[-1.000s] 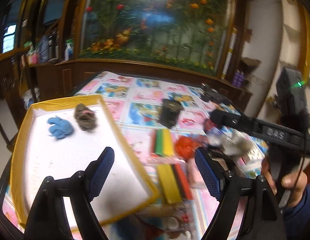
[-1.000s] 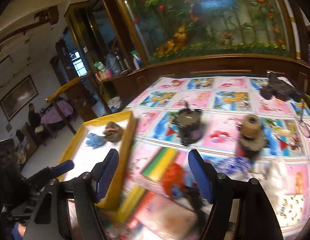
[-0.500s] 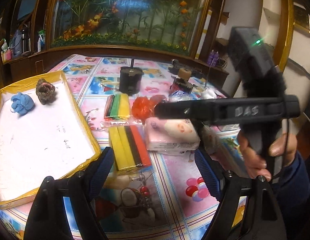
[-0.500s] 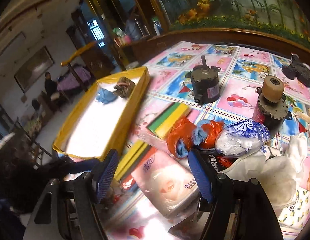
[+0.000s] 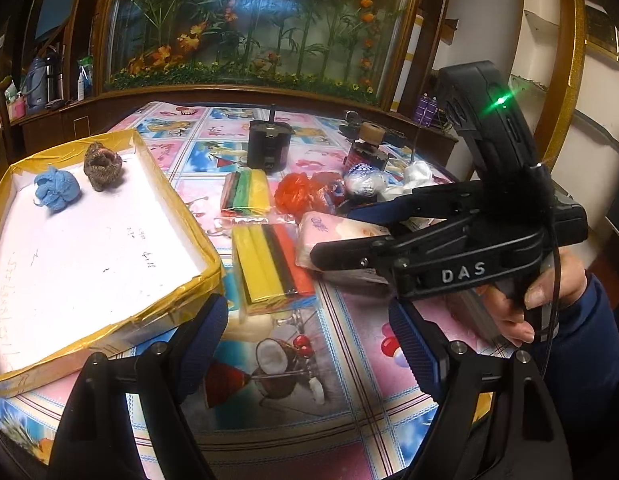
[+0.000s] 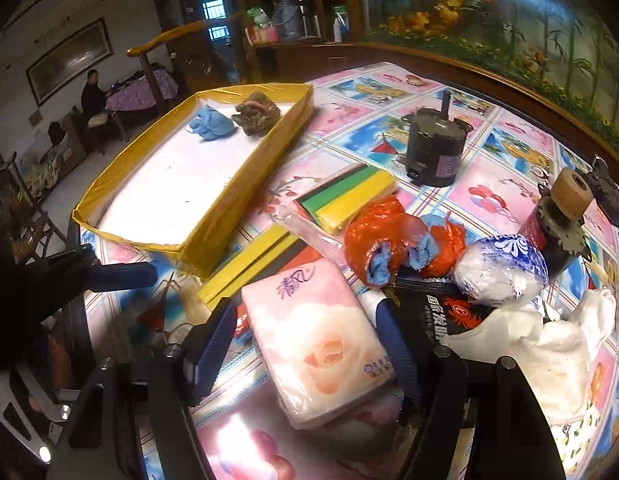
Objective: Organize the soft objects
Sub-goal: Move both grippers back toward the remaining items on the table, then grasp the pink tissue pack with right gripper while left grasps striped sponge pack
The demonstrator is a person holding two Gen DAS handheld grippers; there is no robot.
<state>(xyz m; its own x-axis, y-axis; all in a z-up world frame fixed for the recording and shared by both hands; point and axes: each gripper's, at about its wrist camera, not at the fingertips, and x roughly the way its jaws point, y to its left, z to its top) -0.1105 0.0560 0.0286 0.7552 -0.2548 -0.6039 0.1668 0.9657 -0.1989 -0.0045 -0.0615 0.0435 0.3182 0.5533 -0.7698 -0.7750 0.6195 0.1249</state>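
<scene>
A pink tissue pack [image 6: 321, 340] lies on the table between the blue pads of my right gripper [image 6: 305, 344]. Its jaws are closing; the right pad sits against the pack and a gap shows at the left pad. In the left wrist view the right gripper [image 5: 333, 236] straddles the same tissue pack [image 5: 329, 226]. My left gripper [image 5: 309, 344] hangs open and empty over the table's near edge, beside the yellow-rimmed white tray [image 5: 189, 216]. A blue cloth ball [image 5: 55, 190] and a brown knitted ball [image 5: 103, 166] lie in the tray's far end.
Two striped sponge packs [image 5: 245, 194] [image 5: 269, 268], an orange bag [image 6: 373, 236], a white-and-blue bag [image 6: 501, 276], a black packet [image 6: 441, 316] and a white cloth [image 6: 549, 340] crowd the table. Two motors [image 6: 433, 156] [image 6: 561, 216] stand behind them.
The right gripper tipped down and dropped over the pink tissue pack, its jaws narrowing. The left gripper sank towards the table's near edge and turned right, away from the tray.
</scene>
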